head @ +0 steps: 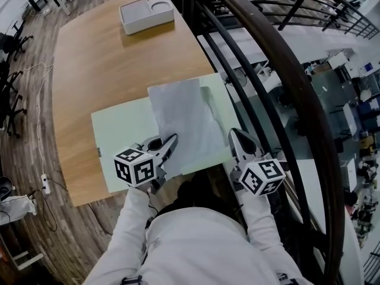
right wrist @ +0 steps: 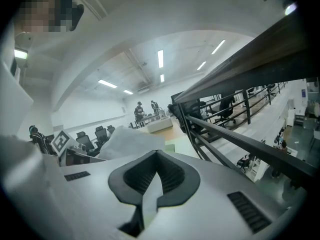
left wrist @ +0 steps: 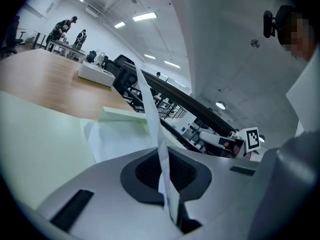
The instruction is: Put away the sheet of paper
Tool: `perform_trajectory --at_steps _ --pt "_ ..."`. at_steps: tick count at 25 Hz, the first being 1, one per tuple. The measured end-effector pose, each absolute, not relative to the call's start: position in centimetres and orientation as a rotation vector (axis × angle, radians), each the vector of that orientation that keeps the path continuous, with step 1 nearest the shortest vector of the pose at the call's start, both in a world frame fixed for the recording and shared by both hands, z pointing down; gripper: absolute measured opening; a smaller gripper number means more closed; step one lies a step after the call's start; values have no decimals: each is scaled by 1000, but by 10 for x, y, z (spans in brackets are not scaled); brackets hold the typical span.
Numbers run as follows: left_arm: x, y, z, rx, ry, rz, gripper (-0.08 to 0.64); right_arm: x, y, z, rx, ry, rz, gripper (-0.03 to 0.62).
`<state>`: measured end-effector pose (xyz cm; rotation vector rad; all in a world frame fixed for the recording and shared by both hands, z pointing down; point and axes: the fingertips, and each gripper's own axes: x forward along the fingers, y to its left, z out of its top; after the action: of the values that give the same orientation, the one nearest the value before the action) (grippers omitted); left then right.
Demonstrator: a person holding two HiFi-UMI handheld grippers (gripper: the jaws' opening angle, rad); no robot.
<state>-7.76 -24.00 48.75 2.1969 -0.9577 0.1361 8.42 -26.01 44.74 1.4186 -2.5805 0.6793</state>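
"The sheet of paper [head: 184, 120] is being pinched. The left gripper [left wrist: 165, 184] is pressing its jaws together on the near edge."
"And the right gripper [right wrist: 152, 184]?"
"Its jaws are squeezing a thin pale edge too. I think it's the same sheet, lying across the green folder [head: 119, 135] on the counter [head: 89, 70]."
"Then both sides should be going down together, staying flat. Any words?"
"None, just black squares on the cubes."
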Motion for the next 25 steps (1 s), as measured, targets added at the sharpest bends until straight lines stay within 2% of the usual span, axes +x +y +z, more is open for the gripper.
perform_trajectory --at_steps 25 --pt "-120 -231 560 1793 -983 186 17 72 -259 456 1391 -2576 702 26"
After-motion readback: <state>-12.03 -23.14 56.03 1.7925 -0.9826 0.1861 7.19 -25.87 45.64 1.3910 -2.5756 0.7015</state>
